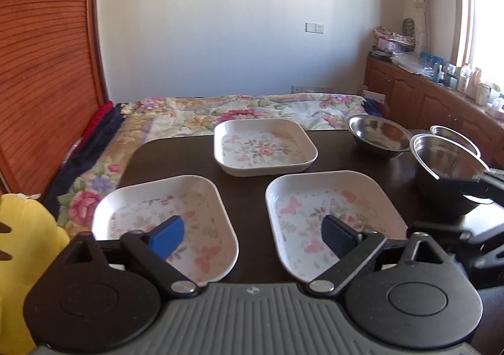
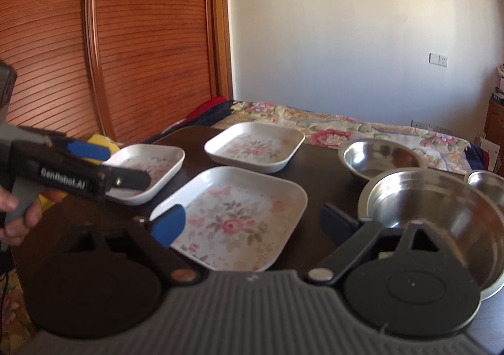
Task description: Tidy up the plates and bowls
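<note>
So a dark table [image 1: 245, 163] is set up at the foot of a floral bedspread [image 1: 239, 111], and three square floral plates are laid out on it: a far plate [image 1: 264, 147], a near-left plate [image 1: 167, 222] and a near-right plate [image 1: 330, 222], all apart from each other. Off to the right, three steel bowls are grouped: a back bowl [image 1: 379, 136], a big front bowl [image 1: 447, 172] and a third bowl [image 1: 455, 136] mostly hidden behind the big one.

The left gripper [image 1: 253, 237] is held spread wide above the gap between the two near plates, one pad over each, nothing pinched. The right gripper [image 2: 255, 222] is spread too, hung over the near-right plate with its right finger [image 2: 338, 224] just beside the big bowl's rim; nothing is gripped there either. A hand [image 2: 19, 213] can be seen wrapped around the left gripper's handle.
</note>
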Demonstrator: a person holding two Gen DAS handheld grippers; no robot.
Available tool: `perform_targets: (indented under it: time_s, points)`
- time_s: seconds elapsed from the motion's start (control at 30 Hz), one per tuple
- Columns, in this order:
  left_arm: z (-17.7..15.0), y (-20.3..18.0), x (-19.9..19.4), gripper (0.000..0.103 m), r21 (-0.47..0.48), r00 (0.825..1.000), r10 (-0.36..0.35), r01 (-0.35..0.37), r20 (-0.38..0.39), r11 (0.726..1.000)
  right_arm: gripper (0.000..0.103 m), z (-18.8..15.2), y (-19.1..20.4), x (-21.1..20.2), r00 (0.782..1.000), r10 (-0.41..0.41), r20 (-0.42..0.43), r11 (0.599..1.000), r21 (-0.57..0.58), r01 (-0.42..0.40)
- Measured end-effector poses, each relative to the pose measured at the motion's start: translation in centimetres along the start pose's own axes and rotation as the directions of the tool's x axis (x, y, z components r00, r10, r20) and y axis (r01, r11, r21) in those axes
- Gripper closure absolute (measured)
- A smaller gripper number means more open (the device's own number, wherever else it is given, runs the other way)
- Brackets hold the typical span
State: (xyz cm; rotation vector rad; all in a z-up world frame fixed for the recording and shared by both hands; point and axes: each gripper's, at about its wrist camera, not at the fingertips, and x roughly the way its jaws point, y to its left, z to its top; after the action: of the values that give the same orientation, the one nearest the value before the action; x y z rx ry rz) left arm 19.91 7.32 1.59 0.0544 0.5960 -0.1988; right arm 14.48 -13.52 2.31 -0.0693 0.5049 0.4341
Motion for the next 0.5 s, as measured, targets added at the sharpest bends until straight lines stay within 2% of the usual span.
perform_targets:
  time_s: [0.1, 0.17, 0.23, 0.4, 0.5]
  points:
    - [0.4, 0.0, 0.8, 0.023, 0.007, 1.0, -0.026, 0.026, -0.002, 1.0, 0.022, -0.4, 0.0, 0.7, 1.0, 0.011, -0.027, 1.0, 0.002, -0.011]
    - [0.4, 0.0, 1.5, 0.038, 0.009, 0.999, -0.05, 0.05, -0.012, 0.999, 0.027, -0.6, 0.0, 1.3, 0.999, 0.014, -0.046, 1.0, 0.002, -0.014]
    - [0.5, -0.2, 2.0, 0.044, 0.015, 0.998, -0.057, 0.057, -0.019, 0.998, 0.036, -0.8, -0.2, 1.7, 0.998, 0.019, -0.066, 1.0, 0.015, -0.018]
    - [0.6, -0.7, 3.4, 0.051, 0.024, 0.998, -0.052, 0.053, -0.034, 0.998, 0.044, -1.1, -0.4, 2.3, 0.996, 0.017, -0.088, 0.999, 0.032, -0.014]
    - [0.7, -0.8, 3.9, 0.06, 0.029, 0.997, -0.051, 0.053, -0.05, 0.998, 0.047, -1.3, -0.4, 2.5, 0.995, 0.017, -0.098, 0.999, 0.037, -0.014]
